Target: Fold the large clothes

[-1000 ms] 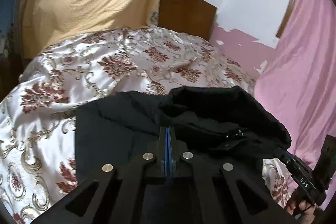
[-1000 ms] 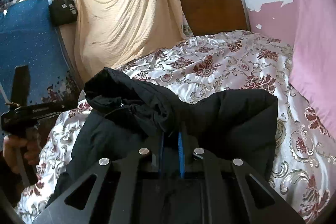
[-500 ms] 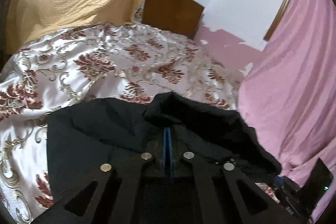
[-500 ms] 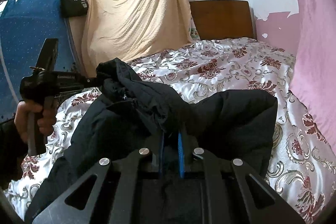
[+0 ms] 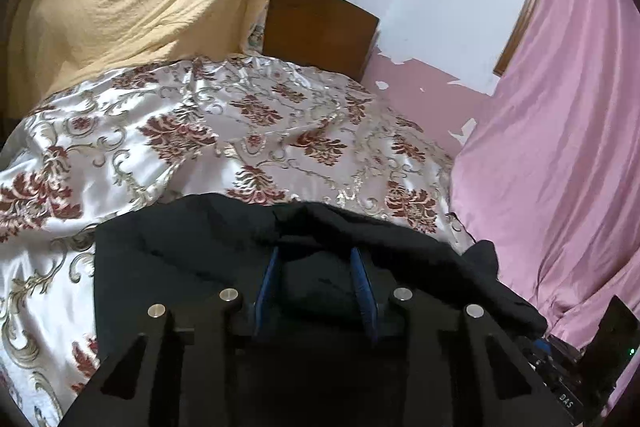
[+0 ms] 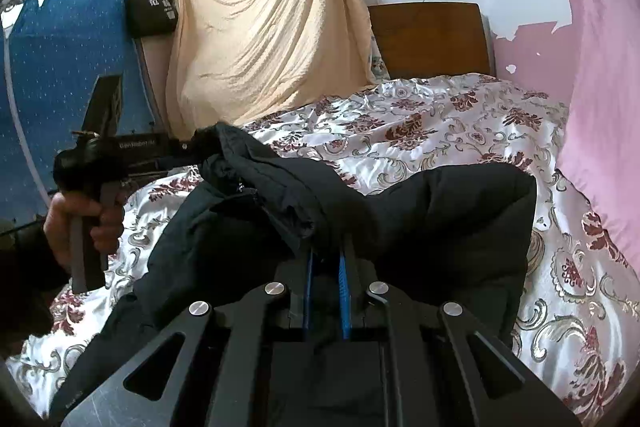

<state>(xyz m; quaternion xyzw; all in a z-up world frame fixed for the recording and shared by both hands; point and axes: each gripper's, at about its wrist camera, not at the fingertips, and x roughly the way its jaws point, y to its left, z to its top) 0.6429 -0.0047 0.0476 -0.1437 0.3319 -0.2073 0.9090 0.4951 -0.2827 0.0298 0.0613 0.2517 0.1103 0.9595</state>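
- A black padded jacket point(image 6: 440, 211) lies across the lower middle of both views, on a bed under a white satin bedspread point(image 5: 240, 131) patterned with dark red flowers.
- The left claw point(image 5: 316, 267) fills the bottom of its own view; its blue-padded jaws are opening, the jacket's dark fabric lies between them, and the pads do not press on it.
- In the right wrist view the left claw sits at the left edge, gripped by a hand point(image 6: 80, 223), its tip at a raised fold of the jacket.
- The right claw point(image 6: 326, 259) stands narrow, its blue pads clamped on a bunched edge of the jacket.
- A wooden headboard point(image 6: 432, 39) stands at the bed's far end, between a draped beige cloth point(image 6: 260, 39) and a pink curtain point(image 5: 560, 147).
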